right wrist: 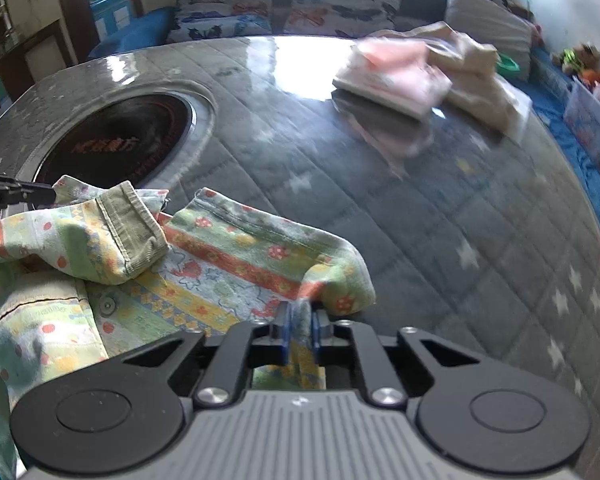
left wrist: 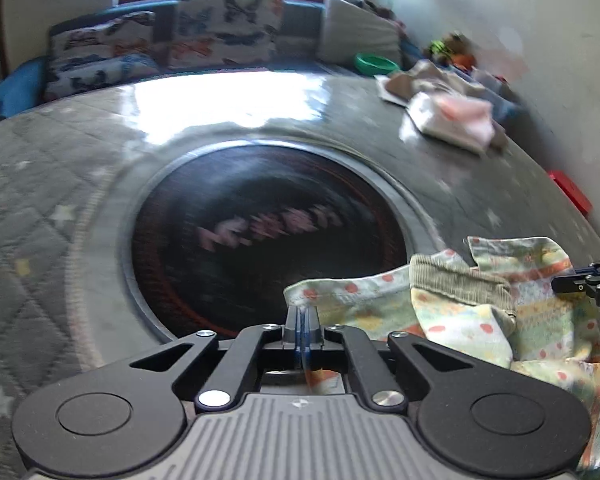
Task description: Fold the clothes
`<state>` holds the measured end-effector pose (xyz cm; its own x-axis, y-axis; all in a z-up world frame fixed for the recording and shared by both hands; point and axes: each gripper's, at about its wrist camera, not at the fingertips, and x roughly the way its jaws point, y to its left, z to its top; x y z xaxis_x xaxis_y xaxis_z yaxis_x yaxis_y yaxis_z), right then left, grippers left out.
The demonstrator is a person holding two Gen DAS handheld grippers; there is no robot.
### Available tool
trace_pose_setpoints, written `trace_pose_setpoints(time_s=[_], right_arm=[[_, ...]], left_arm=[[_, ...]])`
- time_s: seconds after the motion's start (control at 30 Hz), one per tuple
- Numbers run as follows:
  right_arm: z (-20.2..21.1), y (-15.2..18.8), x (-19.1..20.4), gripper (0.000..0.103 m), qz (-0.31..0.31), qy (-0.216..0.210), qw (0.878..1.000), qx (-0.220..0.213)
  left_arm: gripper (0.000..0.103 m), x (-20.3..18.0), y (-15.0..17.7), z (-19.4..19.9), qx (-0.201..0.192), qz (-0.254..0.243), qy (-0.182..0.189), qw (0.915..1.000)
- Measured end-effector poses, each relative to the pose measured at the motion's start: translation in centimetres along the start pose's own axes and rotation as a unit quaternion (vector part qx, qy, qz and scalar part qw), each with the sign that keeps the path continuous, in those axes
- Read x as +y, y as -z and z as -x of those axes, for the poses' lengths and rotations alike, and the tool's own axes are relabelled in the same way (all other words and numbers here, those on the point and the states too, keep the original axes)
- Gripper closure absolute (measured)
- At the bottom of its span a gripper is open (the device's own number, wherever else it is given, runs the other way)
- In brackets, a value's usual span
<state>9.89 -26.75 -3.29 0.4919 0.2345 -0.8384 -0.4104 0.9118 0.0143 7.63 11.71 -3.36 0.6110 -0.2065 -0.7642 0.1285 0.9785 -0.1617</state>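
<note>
Quilted table (right wrist: 440,208); both tongs pinching patterned garment (right wrist: 228,248).

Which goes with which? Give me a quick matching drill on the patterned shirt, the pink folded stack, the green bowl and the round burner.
Things:
1. patterned shirt
2. pink folded stack
3. green bowl
4. round burner

Places or states:
A. set into the table top
B. pinched by both grippers
C. resting on the far side of the table
D. beyond the table's far edge, by the cushions

Pairs: 1-B, 2-C, 3-D, 4-A
</note>
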Motion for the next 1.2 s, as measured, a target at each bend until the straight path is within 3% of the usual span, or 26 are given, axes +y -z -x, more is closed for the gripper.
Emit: trace_pose_setpoints(time_s=[0.23,0.37,0.43,0.5,0.6,0.77,0.9,1.07,1.2], right_arm=[[-2.4,-6.3,3.3,0.098,0.038,-0.019,0.998,-0.052],[-3.8,-10.1,5.6,0.098,0.059,-0.02,0.994,-0.085],[-4.6,-11.7,6.4,0.098,0.061,-0.02,0.993,-0.099],[-5.7,-13.0,7.1,0.098,0.06,-0.014,0.993,-0.104],[-7.7,-14.2,7.1,0.097,0.045,-0.003,0.995,-0.084],[-8.2,-13.9,7.1,0.087,0.061,0.006,0.995,-0.079],[-6.2,-12.2,7.5,0.08,0.089,-0.017,0.992,-0.082],[-2.8,-9.4,8.6,0.076,0.123,-0.077,0.986,-0.077],[-0.7,-6.8,10.5,0.072,0.16,-0.127,0.977,-0.062]], left_arm=[[0.103,5.7,-2.4,2.4,-0.042,0.049,-0.076,0.995],[0.101,7.2,-3.3,3.3,-0.049,0.069,-0.078,0.9933],[0.091,7.0,-3.3,3.4,-0.043,0.067,-0.077,0.9939],[0.07,6.4,-2.7,3.0,-0.031,0.058,-0.076,0.9949],[0.057,5.7,-1.3,2.4,-0.011,0.041,-0.079,0.996],[0.05,4.6,0.5,1.2,0.011,0.013,-0.097,0.9951],[0.054,3.6,0.7,1.0,0.009,-0.008,-0.087,0.9962],[0.088,3.0,0.9,0.8,0.004,-0.025,-0.082,0.9963],[0.098,3.1,-0.1,0.8,-0.007,-0.041,-0.094,0.9947]])
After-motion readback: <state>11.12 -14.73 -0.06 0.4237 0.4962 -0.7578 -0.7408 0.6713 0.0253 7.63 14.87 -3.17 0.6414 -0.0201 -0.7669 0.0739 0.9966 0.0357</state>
